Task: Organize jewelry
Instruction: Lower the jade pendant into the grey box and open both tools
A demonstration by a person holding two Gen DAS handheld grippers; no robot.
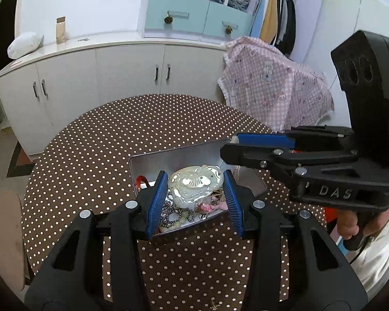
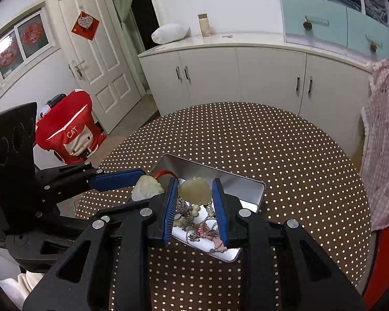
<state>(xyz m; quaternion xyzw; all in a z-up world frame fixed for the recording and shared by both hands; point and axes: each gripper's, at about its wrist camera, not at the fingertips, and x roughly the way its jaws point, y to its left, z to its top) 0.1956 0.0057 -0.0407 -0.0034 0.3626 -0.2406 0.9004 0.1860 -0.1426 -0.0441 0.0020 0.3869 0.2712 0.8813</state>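
While both hover over the tin (image 1: 173, 155), each gripper (image 1: 194, 194) (image 2: 195, 197) pinches a pendant (image 1: 194, 184) (image 2: 194, 190).

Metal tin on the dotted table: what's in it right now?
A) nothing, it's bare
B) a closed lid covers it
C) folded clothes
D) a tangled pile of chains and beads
D: the open metal tin holds a tangle of chains and pale beads, seen between the right gripper fingers; the left wrist view shows the same pile under the left gripper.
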